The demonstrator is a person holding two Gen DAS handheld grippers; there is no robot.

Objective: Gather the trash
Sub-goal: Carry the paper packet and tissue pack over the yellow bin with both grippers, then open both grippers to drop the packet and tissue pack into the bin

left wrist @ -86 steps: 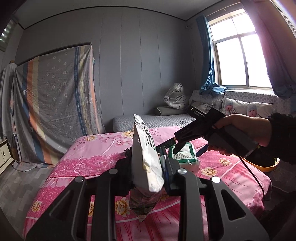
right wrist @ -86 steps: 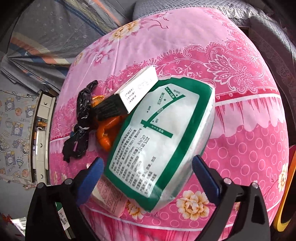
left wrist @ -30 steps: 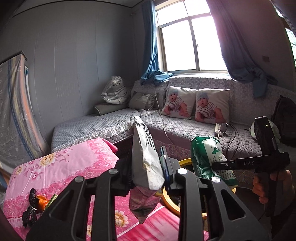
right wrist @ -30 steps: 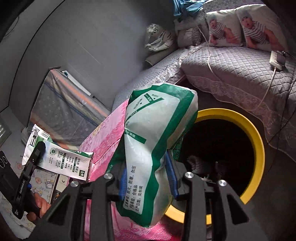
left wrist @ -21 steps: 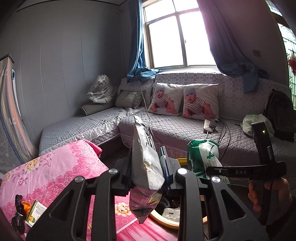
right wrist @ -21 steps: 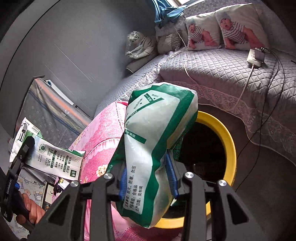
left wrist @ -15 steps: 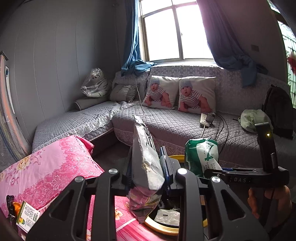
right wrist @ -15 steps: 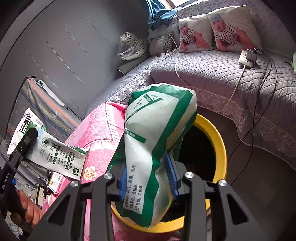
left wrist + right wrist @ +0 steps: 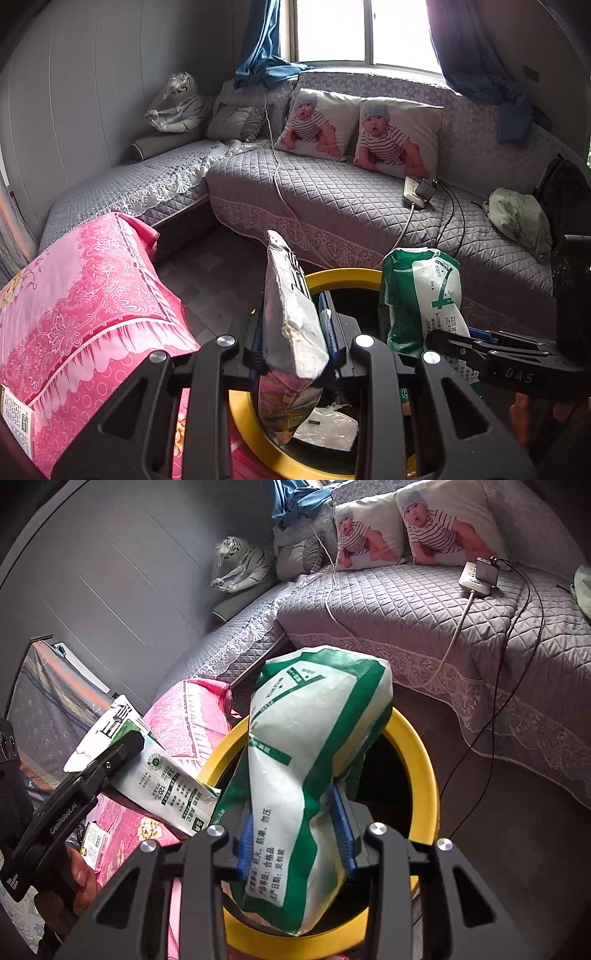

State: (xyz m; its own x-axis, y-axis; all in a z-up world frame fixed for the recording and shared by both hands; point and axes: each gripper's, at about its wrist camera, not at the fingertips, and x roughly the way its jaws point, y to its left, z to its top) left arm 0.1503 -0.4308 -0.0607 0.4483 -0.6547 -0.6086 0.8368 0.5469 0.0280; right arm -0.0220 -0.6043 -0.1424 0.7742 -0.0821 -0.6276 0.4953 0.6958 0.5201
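Note:
My left gripper (image 9: 293, 341) is shut on a flat silver-backed carton wrapper (image 9: 291, 328), held edge-on over the yellow-rimmed trash bin (image 9: 343, 275). That wrapper also shows in the right wrist view (image 9: 162, 779), white with green print. My right gripper (image 9: 295, 830) is shut on a puffy white and green bag (image 9: 306, 760), held above the bin's yellow rim (image 9: 424, 760). The bag shows in the left wrist view (image 9: 421, 291), to the right of my left gripper. Crumpled clear plastic (image 9: 328, 428) lies inside the bin.
A pink floral-covered table (image 9: 74, 306) stands left of the bin, with a small printed packet (image 9: 16, 417) at its edge. A grey quilted sofa (image 9: 332, 195) with baby-print cushions, a power strip (image 9: 417, 192) and cables runs behind the bin.
Both grippers have swung from the pink table toward the sofa and lowered over the yellow bin, each still holding its piece of trash.

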